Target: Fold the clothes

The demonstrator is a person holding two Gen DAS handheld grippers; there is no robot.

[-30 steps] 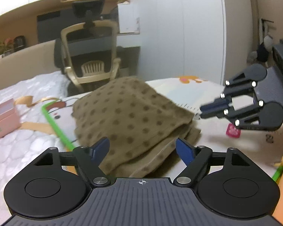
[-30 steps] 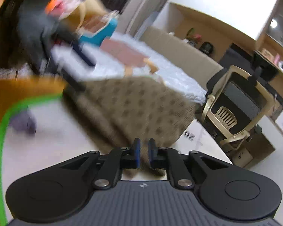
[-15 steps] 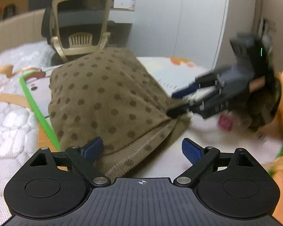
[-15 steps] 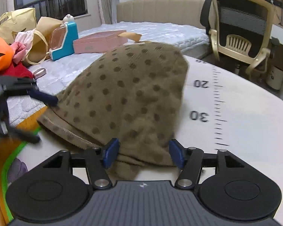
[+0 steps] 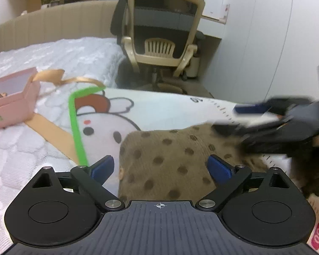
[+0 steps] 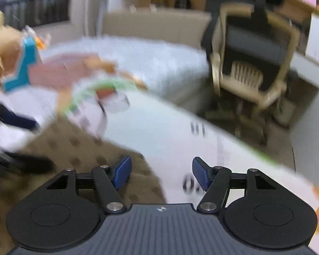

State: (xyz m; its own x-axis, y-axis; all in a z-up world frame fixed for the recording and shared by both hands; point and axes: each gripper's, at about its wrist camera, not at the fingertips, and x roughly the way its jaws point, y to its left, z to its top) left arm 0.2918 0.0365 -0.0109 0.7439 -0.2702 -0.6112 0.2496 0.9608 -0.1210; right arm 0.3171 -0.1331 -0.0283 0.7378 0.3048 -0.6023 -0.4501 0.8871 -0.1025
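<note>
A brown polka-dot garment (image 5: pixel 170 155) lies folded in a low heap on the cartoon play mat (image 5: pixel 159 110). My left gripper (image 5: pixel 161 168) is open just over its near edge, and the cloth shows between the blue pads, ungripped. My right gripper (image 6: pixel 161 174) is also open, with the garment (image 6: pixel 85 155) under its left pad and bare mat under the right one. In the left wrist view the right gripper (image 5: pixel 234 119) appears blurred at the garment's right side. In the right wrist view the left gripper (image 6: pixel 29 142) is a dark blur at the far left.
A beige office chair (image 5: pixel 161 42) stands beyond the mat's far edge. The white quilted bed (image 5: pixel 32 138) holds a pink box (image 5: pixel 12 97) with a tan ribbon. The mat has a green border (image 5: pixel 76 127) and printed ruler marks. A blue and tan object (image 6: pixel 21 68) sits at the back left.
The right gripper went from shut to open. Both grippers dropped low over the garment, which now lies flatter. The right wrist view is swinging and blurred.
</note>
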